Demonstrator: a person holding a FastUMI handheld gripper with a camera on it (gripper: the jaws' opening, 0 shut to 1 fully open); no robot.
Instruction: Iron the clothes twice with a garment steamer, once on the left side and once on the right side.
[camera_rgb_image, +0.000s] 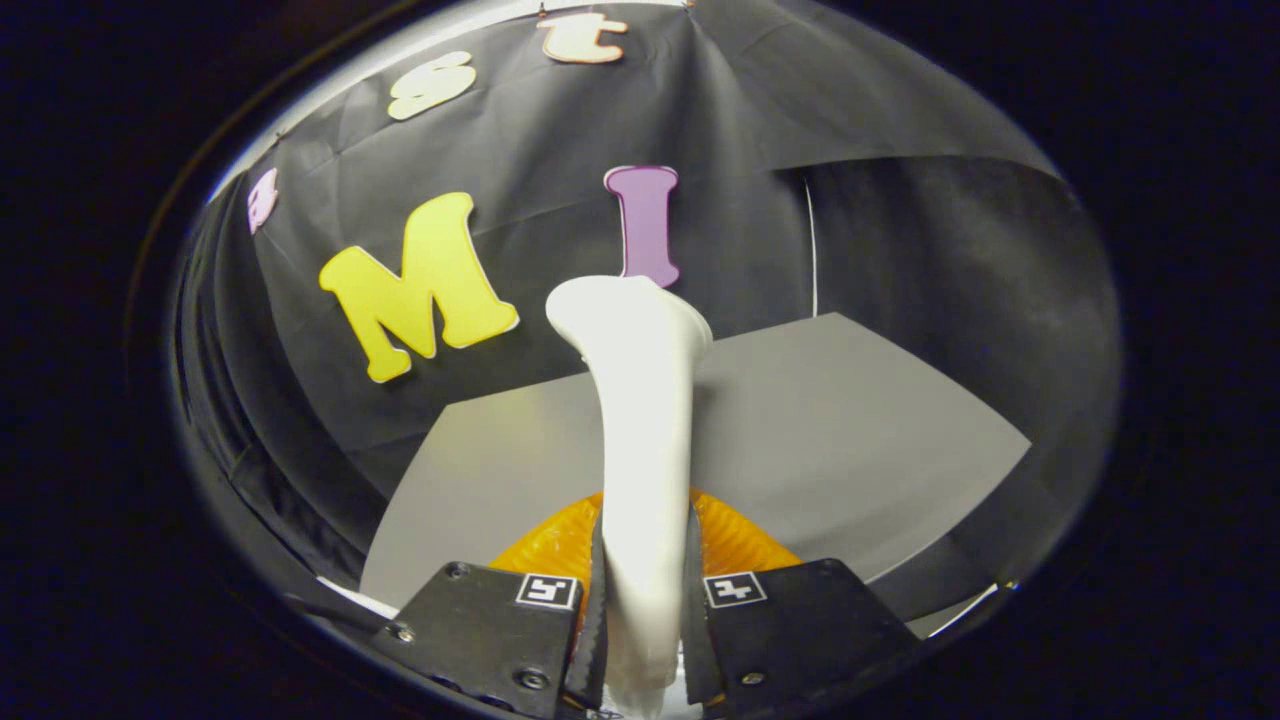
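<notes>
White plastic of the garment steamer (645, 420) is clamped between both fingers of the gripper (645, 625), its flared head raised beyond them. An orange ribbed object (735, 545) lies underneath on the grey worktop (860, 430), backed by black cloth (900, 240).

Gripper (645, 620): jaws closed on the handle of the garment steamer, one finger pressing each side of it.
Garment steamer (640, 400): white, its slim handle ran from between the jaws toward 12 o'clock and widened into a flared head beyond them.
Orange object (735, 545): ribbed and rounded, it sat just behind the handle, showing at both sides of it right ahead of the jaws; what it was could not be told.
Counter (850, 420): a flat grey surface, it spread beyond the jaws from 10 o'clock round to 3 o'clock.
Booth wall (900, 240): black cloth, creased, rose behind the counter's far edge.
</notes>
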